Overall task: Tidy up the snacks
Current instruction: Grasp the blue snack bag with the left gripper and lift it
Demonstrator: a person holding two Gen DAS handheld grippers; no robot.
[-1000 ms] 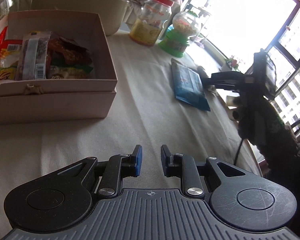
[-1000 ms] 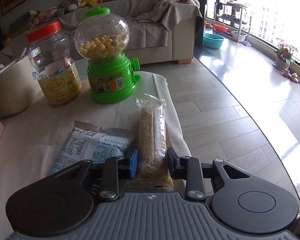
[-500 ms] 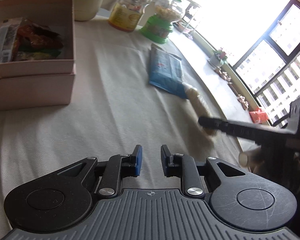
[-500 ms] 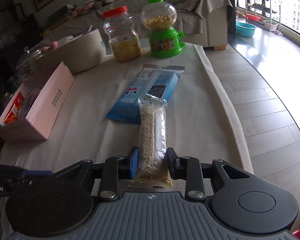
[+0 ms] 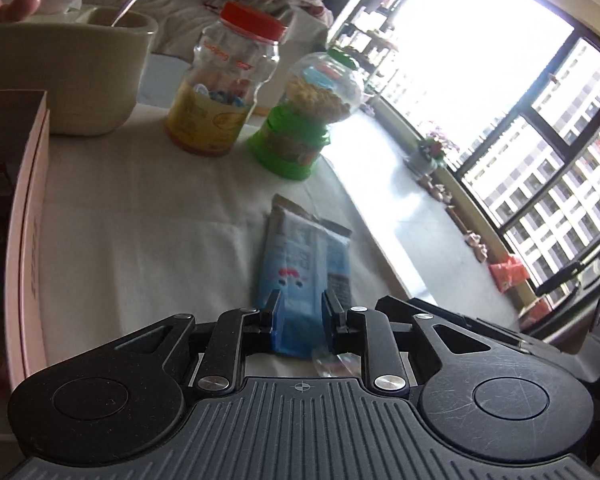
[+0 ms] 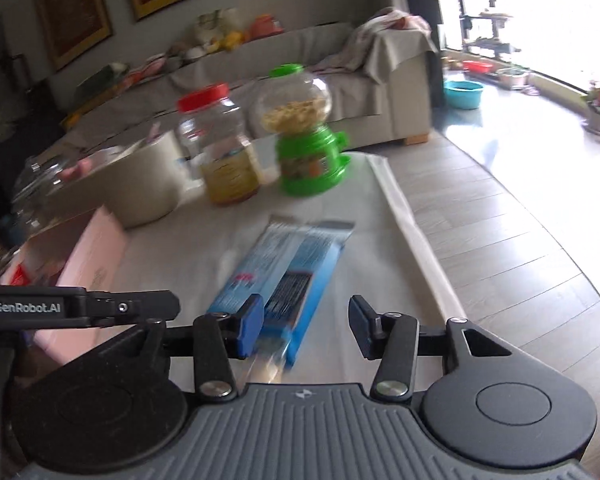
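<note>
A blue snack packet point(image 5: 300, 260) point(image 6: 288, 272) lies flat on the white tablecloth near the table's right edge. My left gripper point(image 5: 300, 312) hovers just over its near end, jaws a narrow gap apart, nothing pinched. My right gripper point(image 6: 306, 320) is opening wide. The clear-wrapped cereal bar point(image 6: 266, 360) shows as a blur low beside the right gripper's blue left pad, free of the pads. A clear wrapper end point(image 5: 334, 362) shows under the left gripper's fingers. The pink box point(image 5: 28, 240) point(image 6: 96, 248) holding snack packets stands to the left.
At the back stand a red-lidded jar point(image 5: 224, 92) point(image 6: 220, 152), a green candy dispenser point(image 5: 300, 120) point(image 6: 304, 148) and a cream bowl point(image 5: 60, 68) point(image 6: 140, 184). A glass jar point(image 6: 40, 184) stands far left. The table's edge point(image 6: 412, 240) drops to the floor at right.
My right gripper's jaws have spread and the cereal bar has slipped out of their grip. My left gripper has swung right, from facing the pink box to over the blue packet.
</note>
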